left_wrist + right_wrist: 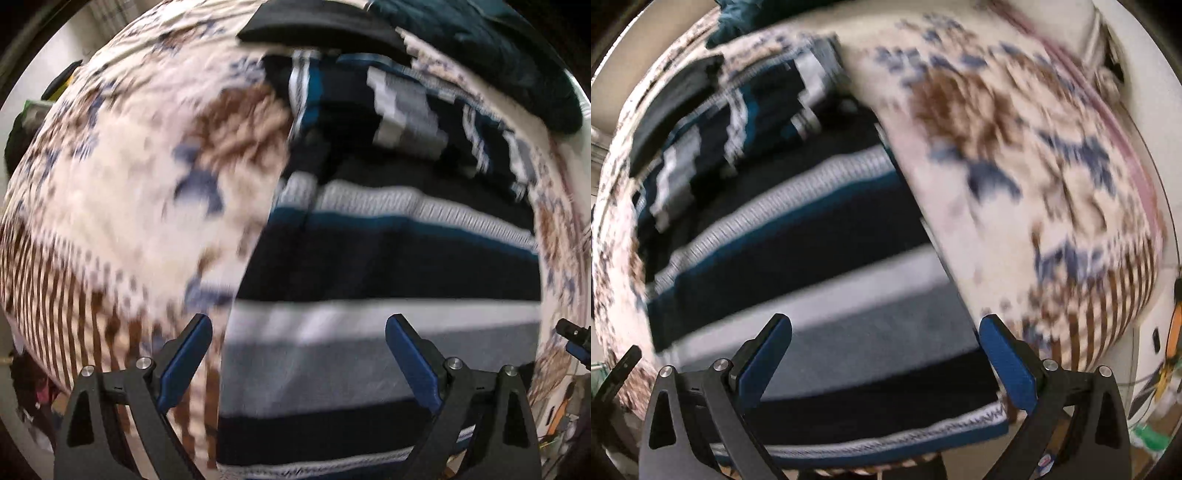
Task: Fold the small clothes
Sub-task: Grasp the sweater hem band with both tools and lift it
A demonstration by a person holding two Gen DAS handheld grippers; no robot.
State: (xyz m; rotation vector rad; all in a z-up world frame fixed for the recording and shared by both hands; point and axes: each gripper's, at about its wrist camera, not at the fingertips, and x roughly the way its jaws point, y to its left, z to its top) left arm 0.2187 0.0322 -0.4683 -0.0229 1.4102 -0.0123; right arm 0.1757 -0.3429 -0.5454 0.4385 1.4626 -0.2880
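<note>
Both wrist views were fairly bright with soft, even daylight and no hard glare. Strong motion blur smeared the floral bedsheet (122, 177) and the striped garment (388, 266), so the patterns looked blocky. Only the gripper fingers (186, 360) near the lens stayed sharp. The fisheye lens bent everything toward the edges, and the corners were black. Shadows were weak and soft.

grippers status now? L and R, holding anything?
Left gripper: open, jaws wide, nothing between them; striped garment lies below on the bed.
Right gripper: open, jaws wide, nothing held; same striped garment below.
</note>
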